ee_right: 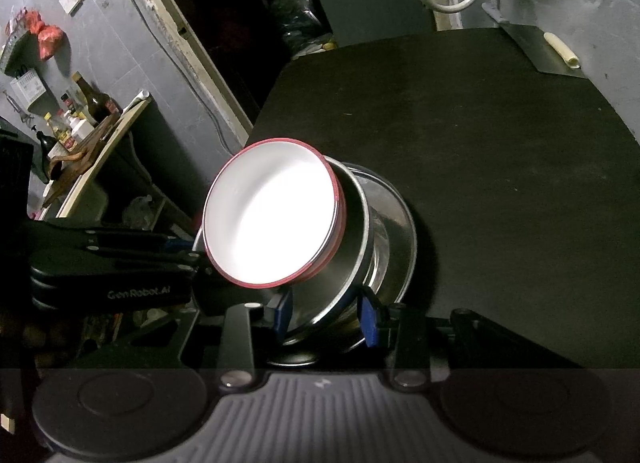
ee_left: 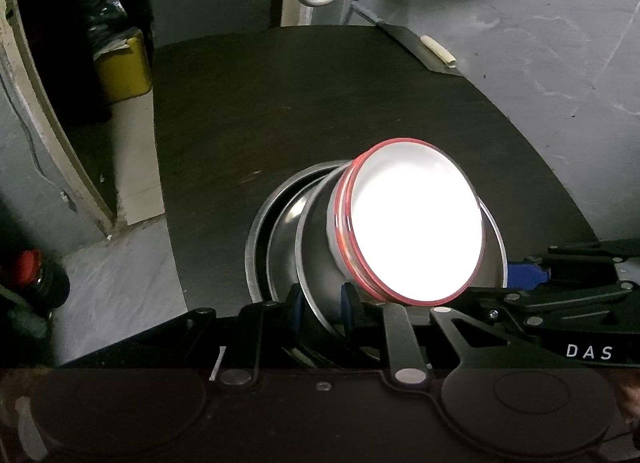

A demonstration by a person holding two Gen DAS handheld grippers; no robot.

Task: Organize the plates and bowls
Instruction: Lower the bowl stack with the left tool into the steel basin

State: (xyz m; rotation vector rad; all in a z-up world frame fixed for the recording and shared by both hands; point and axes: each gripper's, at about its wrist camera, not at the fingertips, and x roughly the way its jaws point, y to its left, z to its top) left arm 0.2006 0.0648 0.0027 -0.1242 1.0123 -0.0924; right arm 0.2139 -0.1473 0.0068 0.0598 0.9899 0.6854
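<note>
Left gripper (ee_left: pixel 320 305): clamped on steel bowl (ee_left: pixel 316 239) rim.
Right gripper (ee_right: pixel 326 317): clamped on same rim.
Red-rimmed bowl (ee_left: pixel 412 223): nested, tilted.
Surroundings: cleaver (ee_left: pixel 416 49) far on black table (ee_left: pixel 280 103).

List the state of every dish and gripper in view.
red-rimmed white bowl: tilted, nested in the steel bowl.
steel bowl: tilted, raised off the plates.
steel plates: stacked on the table.
left gripper: shut on the steel bowl's rim.
right gripper: clamped across the steel bowl's rim.
</note>
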